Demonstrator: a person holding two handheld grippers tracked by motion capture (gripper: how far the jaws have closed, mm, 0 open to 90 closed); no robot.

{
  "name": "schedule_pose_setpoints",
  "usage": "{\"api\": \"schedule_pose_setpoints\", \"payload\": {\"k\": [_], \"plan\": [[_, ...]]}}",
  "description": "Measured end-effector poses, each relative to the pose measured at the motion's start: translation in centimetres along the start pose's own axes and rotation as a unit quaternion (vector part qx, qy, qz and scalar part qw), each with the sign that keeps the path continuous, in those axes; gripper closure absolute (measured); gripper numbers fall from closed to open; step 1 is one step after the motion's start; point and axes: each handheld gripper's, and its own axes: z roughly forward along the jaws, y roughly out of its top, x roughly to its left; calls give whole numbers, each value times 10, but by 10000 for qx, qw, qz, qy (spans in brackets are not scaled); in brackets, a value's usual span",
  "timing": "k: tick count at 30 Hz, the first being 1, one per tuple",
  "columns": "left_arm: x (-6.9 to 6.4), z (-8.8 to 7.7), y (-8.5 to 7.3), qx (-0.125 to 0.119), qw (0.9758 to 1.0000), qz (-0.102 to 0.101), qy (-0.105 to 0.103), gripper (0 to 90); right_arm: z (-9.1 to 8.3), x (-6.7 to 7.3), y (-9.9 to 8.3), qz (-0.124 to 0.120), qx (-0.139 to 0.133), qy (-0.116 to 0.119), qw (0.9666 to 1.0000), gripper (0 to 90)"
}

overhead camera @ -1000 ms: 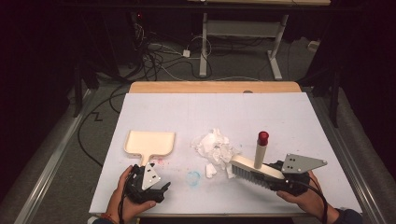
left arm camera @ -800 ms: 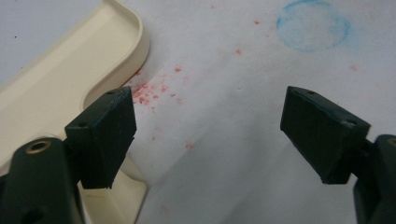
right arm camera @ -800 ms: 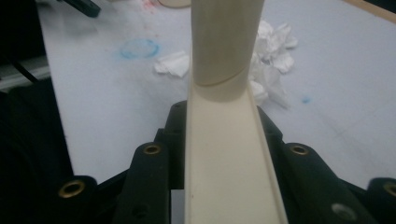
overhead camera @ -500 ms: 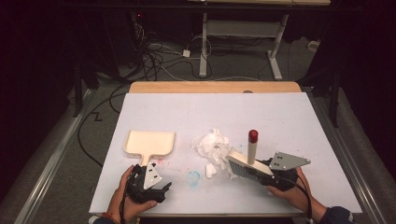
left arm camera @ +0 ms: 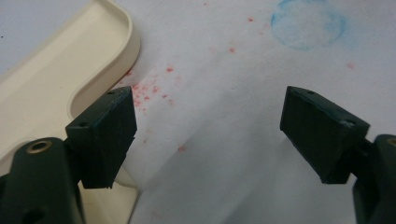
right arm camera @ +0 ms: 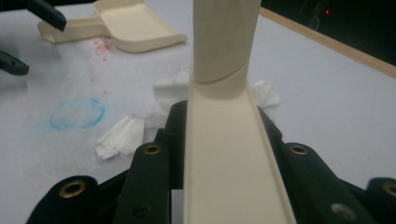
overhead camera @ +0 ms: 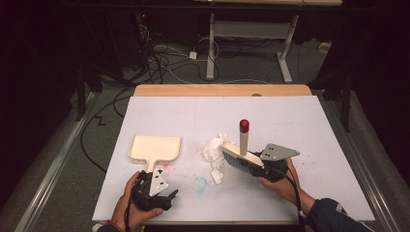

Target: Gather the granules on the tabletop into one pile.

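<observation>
High view is giving you the layout: brush (overhead camera: 243, 153) standing with its red-capped handle up, bristles down against the crumpled tissue pile (overhead camera: 214, 149), dustpan (overhead camera: 155, 149) well apart to the left. Right gripper view is adding the close-up: your right gripper (right arm camera: 219, 154) is clamping the brush's cream back, fingers (right arm camera: 175, 135) pressing both sides of it, narrow gap. It's also showing one tissue scrap (right arm camera: 119, 135) lying apart from the pile, near a blue ring stain (right arm camera: 77, 113).

Left gripper view is showing what the high view is hiding: your left gripper (left arm camera: 208, 133) is sitting with fingers (left arm camera: 109, 130) wide apart, holding nothing, and the dustpan handle (left arm camera: 70, 79) is lying just beside the left finger. Can't tell if it's touching. Red specks are scattered on the sheet between them.

White sheet is covering the table (overhead camera: 300, 121), wooden edge showing at the far side. Room behind is dark, with cables on the floor (overhead camera: 169, 63) and a desk frame (overhead camera: 251, 34).
</observation>
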Motion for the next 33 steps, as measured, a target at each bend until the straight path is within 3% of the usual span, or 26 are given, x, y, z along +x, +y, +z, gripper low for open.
{"api": "schedule_pose_setpoints", "payload": {"k": [9,15,18,20,23,28,33], "plan": [[-1,-2,0,3,10000,-67,5,179,-22,-2,9,55,-317,143,9994,679],[0,-2,0,-4,10000,-81,11,179,-41,6,19,-21,-606,257,9978,679],[0,-2,0,0,10000,-80,10,179,-47,11,24,-144,-681,204,9974,679],[0,-3,0,-4,10000,-84,13,179,-47,13,24,-102,-746,359,9965,678],[1,-2,-1,13,10000,-83,13,179,-40,21,20,-113,-720,631,9953,679],[0,-2,0,22,10000,-67,13,179,-13,40,9,-312,-278,977,9943,678],[1,-2,-2,25,10000,-89,7,179,4,47,1,-472,11,1001,9939,678]]}}
